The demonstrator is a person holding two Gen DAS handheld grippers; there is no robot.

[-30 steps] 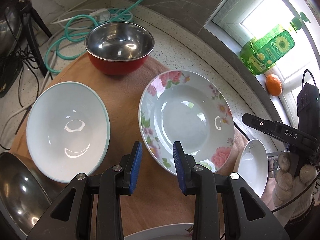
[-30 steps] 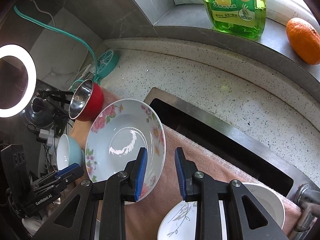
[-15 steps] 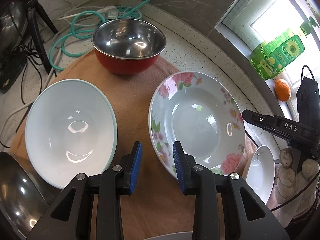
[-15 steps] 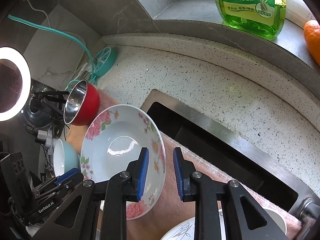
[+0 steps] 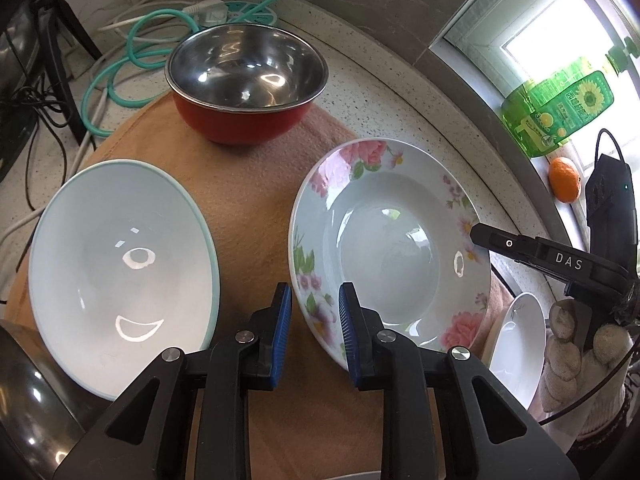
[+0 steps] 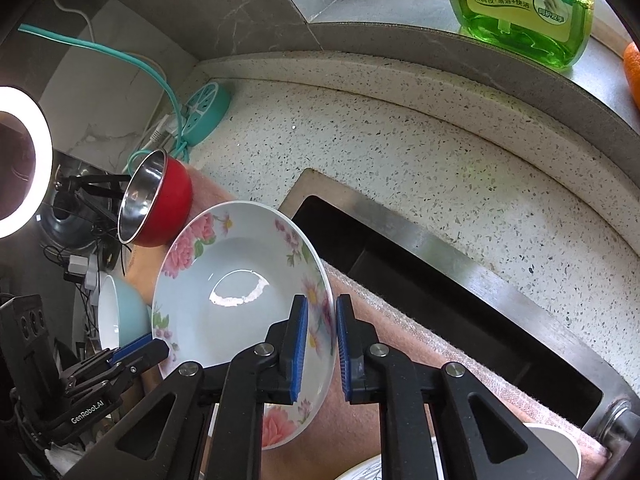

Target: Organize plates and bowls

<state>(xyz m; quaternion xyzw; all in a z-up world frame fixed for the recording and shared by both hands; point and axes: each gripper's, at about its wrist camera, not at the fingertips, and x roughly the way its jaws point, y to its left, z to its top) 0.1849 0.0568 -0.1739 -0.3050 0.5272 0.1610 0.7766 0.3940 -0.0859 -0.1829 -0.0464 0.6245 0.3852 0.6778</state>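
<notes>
Speckled stone countertop [image 6: 400, 152] across the upper half of the right wrist view, with a dark sink opening [image 6: 420, 300] cut in at centre right. Orange-brown cloth mat [image 5: 248, 200] spread over the middle of the left wrist view, carrying most of the dishes.

Largest on the mat: flowered plate [image 5: 390, 248] right of centre in the left wrist view, white with pink roses round the rim; centre-left in the right wrist view [image 6: 240, 304], seen at a slant. Pale blue bowl [image 5: 120, 268] at lower left of the left wrist view, well apart from the plate. Red bowl [image 5: 246, 80] with a steel inside at top centre, on the far edge of the mat. Small white dish [image 5: 520, 352] at lower right, just beside the plate.

Right gripper [image 6: 322, 354] at bottom centre of its view, blue pads either side of the plate's near rim with narrow gaps showing; not clenched on it, as far as can be told. Left gripper [image 5: 314, 334] at bottom centre of its view, released, pads spread over bare mat beside the plate's left rim, holding nothing.

Green bottle [image 6: 520, 4] on the sill at top right. Orange fruit [image 5: 564, 180] at right edge. Teal cable [image 5: 120, 68] coiled at upper left.
</notes>
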